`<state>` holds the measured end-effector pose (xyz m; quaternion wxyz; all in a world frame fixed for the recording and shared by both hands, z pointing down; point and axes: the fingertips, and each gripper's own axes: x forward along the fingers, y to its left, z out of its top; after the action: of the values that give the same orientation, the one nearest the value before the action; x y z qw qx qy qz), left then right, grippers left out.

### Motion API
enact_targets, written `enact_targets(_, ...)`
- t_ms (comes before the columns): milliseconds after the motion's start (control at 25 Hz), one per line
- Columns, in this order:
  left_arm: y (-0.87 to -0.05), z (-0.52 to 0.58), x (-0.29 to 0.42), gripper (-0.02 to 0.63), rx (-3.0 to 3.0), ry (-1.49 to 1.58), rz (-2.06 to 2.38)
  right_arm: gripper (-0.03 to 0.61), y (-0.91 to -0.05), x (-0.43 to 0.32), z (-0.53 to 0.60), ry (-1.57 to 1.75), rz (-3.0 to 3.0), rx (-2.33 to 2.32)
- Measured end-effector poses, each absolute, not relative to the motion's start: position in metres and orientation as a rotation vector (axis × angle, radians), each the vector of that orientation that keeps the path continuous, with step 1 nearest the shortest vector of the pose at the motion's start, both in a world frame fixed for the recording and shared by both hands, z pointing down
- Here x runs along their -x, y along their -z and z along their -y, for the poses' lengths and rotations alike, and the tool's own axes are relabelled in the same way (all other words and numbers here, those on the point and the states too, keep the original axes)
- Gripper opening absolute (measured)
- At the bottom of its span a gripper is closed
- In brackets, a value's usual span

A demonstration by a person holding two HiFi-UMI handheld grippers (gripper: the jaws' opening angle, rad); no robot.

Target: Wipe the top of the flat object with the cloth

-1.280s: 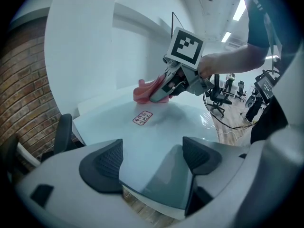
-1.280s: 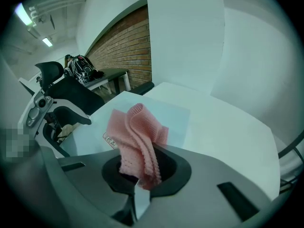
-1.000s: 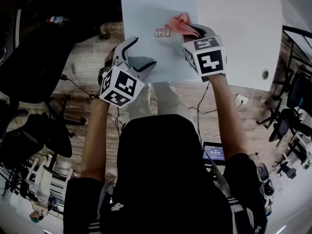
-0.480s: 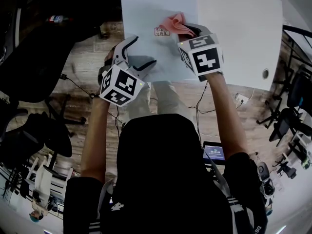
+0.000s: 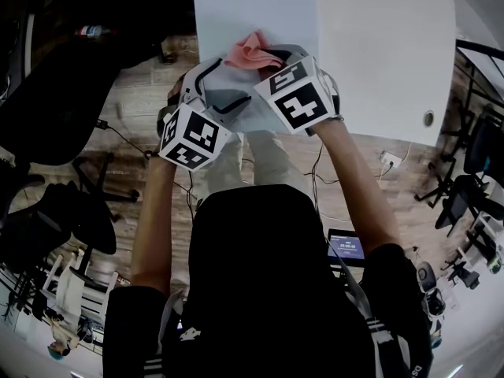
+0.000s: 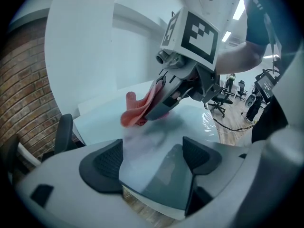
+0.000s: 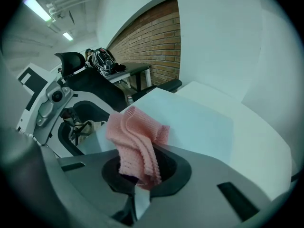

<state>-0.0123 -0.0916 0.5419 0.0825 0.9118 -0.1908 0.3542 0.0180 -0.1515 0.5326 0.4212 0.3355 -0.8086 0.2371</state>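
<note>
A pale blue flat sheet (image 5: 260, 14) lies on the white table (image 5: 378, 53), its near edge hanging over the table's edge. My right gripper (image 5: 268, 56) is shut on a pink cloth (image 5: 250, 51) and holds it down on the sheet's near-left part. In the right gripper view the cloth (image 7: 137, 146) bunches out of the jaws over the sheet (image 7: 190, 122). My left gripper (image 5: 220, 89) is open, its jaws either side of the sheet's near edge (image 6: 156, 146). Just ahead of it, the left gripper view shows the cloth (image 6: 137, 110) and the right gripper (image 6: 159, 106).
A cable hole (image 5: 428, 120) sits near the table's right front. Dark office chairs (image 5: 47, 101) stand left on the wood floor. Cables and a small screen (image 5: 345, 246) lie below the table edge. A brick wall (image 7: 152, 46) runs behind.
My right gripper has slid the cloth left and toward me across the sheet, covering the small label that showed before. The left gripper has stayed put.
</note>
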Motion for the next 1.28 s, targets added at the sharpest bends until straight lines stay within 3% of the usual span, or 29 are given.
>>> enact_targets(640, -0.542, 0.093, 0.013, 0.387, -2.726, -1.052, 0.574, 0.044, -0.534, 0.015, 0.134, -0.655, 2.090, -0.706)
enact_targets(1280, -0.543, 0.092, 0.013, 0.387, -2.729, -1.051, 0.571, 0.044, -0.538, -0.051, 0.174, -0.722, 1.971, -0.939)
